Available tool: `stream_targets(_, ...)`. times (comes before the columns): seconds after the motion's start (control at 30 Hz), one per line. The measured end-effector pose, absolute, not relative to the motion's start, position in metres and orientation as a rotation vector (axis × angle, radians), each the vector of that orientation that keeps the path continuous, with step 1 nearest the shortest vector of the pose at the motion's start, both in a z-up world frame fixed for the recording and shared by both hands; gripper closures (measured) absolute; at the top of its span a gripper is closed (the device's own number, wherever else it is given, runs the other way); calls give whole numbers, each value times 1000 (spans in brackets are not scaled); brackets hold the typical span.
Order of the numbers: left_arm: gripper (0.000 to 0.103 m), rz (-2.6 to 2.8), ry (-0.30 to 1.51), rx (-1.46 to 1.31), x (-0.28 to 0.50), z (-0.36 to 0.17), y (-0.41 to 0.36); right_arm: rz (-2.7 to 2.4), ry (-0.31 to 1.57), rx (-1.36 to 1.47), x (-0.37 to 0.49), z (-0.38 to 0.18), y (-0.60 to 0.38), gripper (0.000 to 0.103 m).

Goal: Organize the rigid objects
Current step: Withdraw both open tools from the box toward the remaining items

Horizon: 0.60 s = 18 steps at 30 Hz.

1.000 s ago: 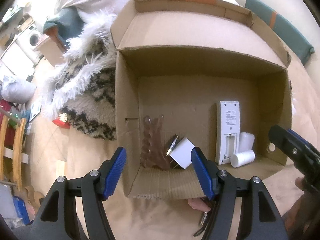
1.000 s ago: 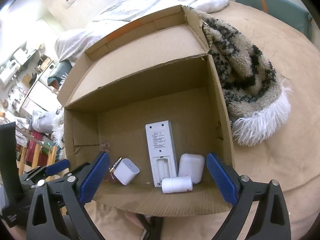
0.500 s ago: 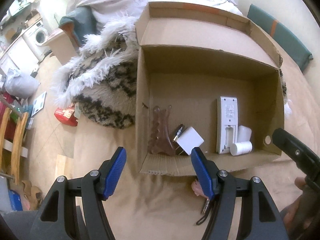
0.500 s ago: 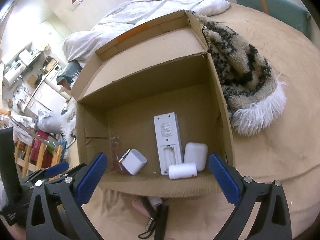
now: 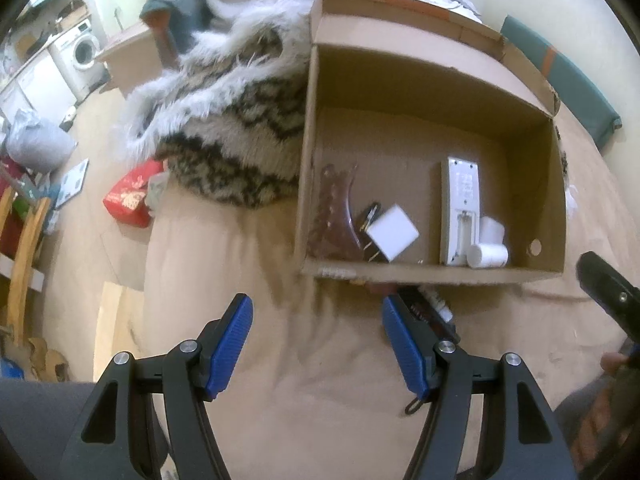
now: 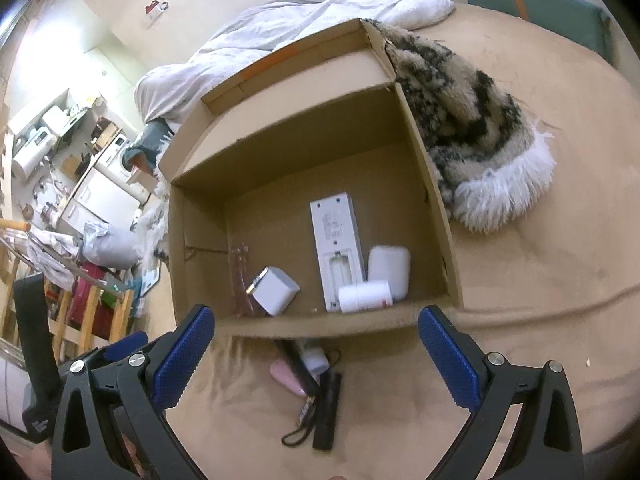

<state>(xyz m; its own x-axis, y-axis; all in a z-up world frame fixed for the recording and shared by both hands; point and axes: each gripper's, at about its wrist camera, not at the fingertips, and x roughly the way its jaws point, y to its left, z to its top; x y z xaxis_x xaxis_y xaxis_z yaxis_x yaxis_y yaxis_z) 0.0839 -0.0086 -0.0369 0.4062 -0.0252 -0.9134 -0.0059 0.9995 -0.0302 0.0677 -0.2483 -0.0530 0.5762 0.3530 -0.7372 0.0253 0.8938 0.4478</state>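
Brown cardboard box (image 6: 430, 184), white remote (image 6: 338, 248), black-and-cream patterned fur blanket (image 6: 468, 120).

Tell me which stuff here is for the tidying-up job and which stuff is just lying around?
For the job:
cardboard box
white remote
white charger cube
white case
white tube
brown comb
black stick and pink item outside the box
left gripper, right gripper, both open and empty

Just lying around:
furry blanket
white duvet
red packet
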Motion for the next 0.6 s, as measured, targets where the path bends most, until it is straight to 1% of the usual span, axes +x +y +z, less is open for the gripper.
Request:
stream_targets(0.1,39,6,1163,-50,79,-42,-2,250,947,494,61,-58,-250,0)
stream_targets(0.4,39,36,1140,-47,74,-46,11,210,1018,464,51,-75,-246,0)
stream_targets(0.6,39,71,1193,-92,78,-52,19,171,1138,413,53,-103,-237,0)
